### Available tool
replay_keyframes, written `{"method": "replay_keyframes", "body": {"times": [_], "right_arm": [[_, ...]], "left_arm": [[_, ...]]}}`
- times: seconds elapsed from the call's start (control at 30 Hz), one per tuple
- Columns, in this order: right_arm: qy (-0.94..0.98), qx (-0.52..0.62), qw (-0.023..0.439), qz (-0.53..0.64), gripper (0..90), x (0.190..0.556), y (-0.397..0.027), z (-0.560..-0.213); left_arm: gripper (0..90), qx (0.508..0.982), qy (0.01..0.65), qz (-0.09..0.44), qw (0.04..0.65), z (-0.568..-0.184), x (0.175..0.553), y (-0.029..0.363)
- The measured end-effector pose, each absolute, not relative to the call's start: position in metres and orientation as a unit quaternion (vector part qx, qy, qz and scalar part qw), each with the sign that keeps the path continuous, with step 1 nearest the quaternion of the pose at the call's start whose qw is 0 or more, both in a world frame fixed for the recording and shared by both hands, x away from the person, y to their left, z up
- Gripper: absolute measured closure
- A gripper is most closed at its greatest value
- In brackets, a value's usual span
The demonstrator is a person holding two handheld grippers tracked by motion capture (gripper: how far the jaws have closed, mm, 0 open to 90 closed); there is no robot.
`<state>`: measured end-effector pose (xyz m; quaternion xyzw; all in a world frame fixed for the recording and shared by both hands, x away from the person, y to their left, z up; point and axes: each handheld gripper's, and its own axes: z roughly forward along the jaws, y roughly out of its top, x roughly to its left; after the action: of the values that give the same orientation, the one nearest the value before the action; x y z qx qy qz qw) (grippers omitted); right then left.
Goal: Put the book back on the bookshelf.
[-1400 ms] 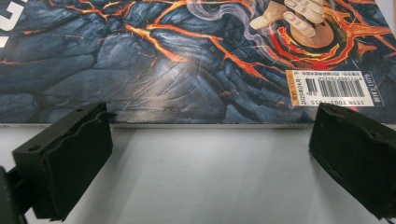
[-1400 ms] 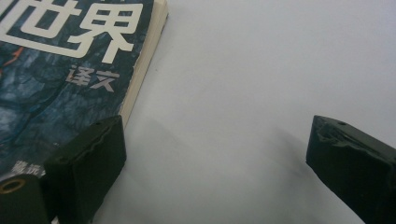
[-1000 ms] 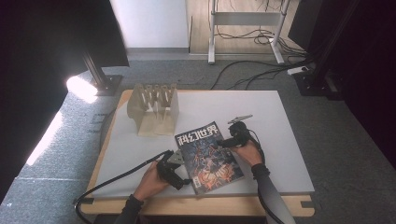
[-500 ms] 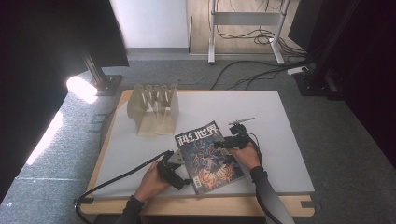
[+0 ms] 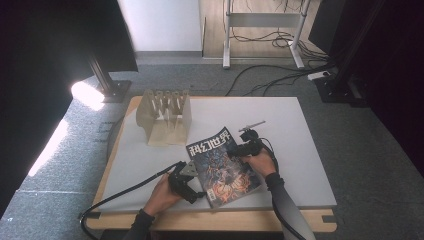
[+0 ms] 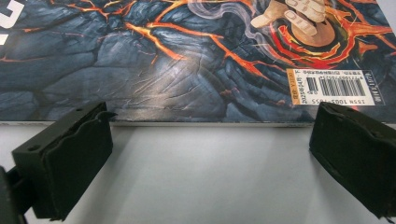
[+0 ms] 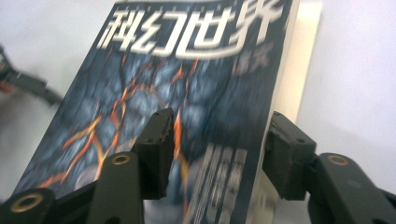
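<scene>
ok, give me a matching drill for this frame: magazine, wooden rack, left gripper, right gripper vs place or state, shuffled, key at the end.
Things:
1. magazine
2. wooden rack
3. left gripper
4. right gripper

Place or state:
A. jaws wide open, at the magazine's near-left edge, nothing between them
B. stands at the table's far left, untouched
C. lies flat on the grey table, cover up, between both hands
D. jaws astride the magazine's right edge and just closing in, one over the cover and one beyond the page edges

Pairs: 1-C, 2-B, 3-A, 4-D
</scene>
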<state>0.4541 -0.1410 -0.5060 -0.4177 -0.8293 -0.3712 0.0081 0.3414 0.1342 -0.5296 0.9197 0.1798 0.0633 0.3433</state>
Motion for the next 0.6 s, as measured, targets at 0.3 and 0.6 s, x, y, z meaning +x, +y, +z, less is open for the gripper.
{"method": "replay_keyframes", "body": {"times": [0.3,0.6], "right_arm": [[-0.848,-0.372,-0.02,-0.377,80.3,0.454,-0.13,-0.485],[-0.851,-0.331,-0.04,-0.406,81.2,0.43,-0.124,-0.455]], "left_arm": [[0.0,0.919,0.182,0.062,0.344,-0.53,0.341,0.134],[0.0,0.917,0.211,0.071,0.331,-0.527,0.342,0.138]]}}
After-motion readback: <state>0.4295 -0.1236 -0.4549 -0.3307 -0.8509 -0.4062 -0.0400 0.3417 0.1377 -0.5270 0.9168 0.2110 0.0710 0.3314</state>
